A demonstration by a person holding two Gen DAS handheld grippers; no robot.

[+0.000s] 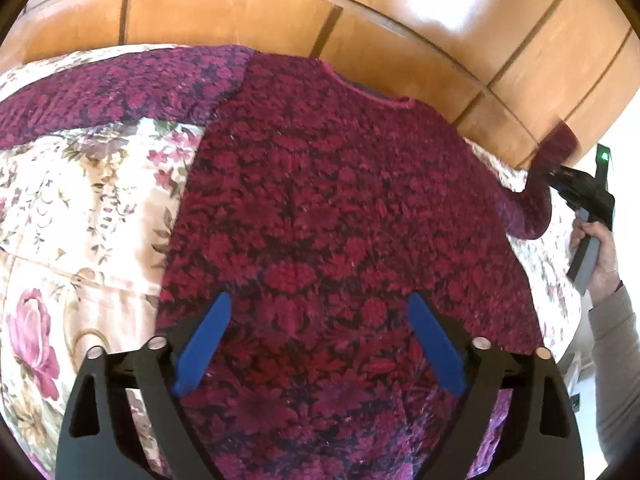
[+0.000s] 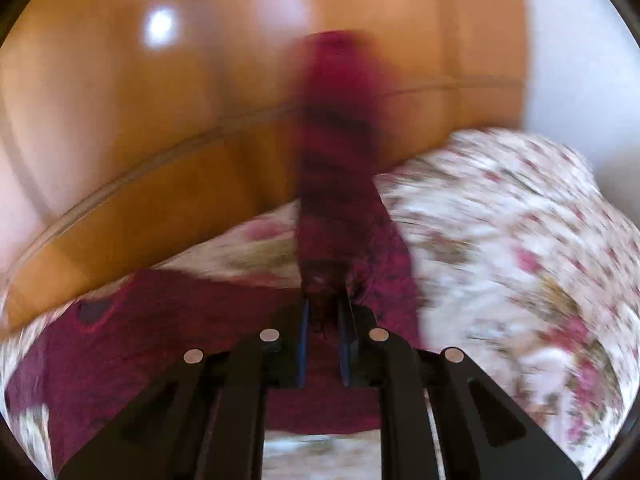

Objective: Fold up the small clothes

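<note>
A dark red and black patterned knit sweater [image 1: 344, 216] lies flat on a floral bedspread [image 1: 80, 208], neck toward the far side. Its left sleeve [image 1: 108, 88] stretches out to the left. My left gripper [image 1: 320, 312] hovers open over the sweater's lower body, blue fingers [image 1: 206, 344] spread wide and empty. My right gripper [image 1: 560, 178] is at the right edge of the left wrist view, shut on the right sleeve [image 1: 538, 196] and lifting it off the bed. In the blurred right wrist view the sleeve [image 2: 340, 168] stands up from my shut right gripper [image 2: 325, 304].
A glossy wooden headboard or wardrobe panel [image 1: 400, 32] runs behind the bed. The bedspread [image 2: 520, 240] continues to the right of the sweater. A pale wall [image 2: 580, 60] is at the far right. The person's hand and sleeve [image 1: 604, 256] hold the right gripper.
</note>
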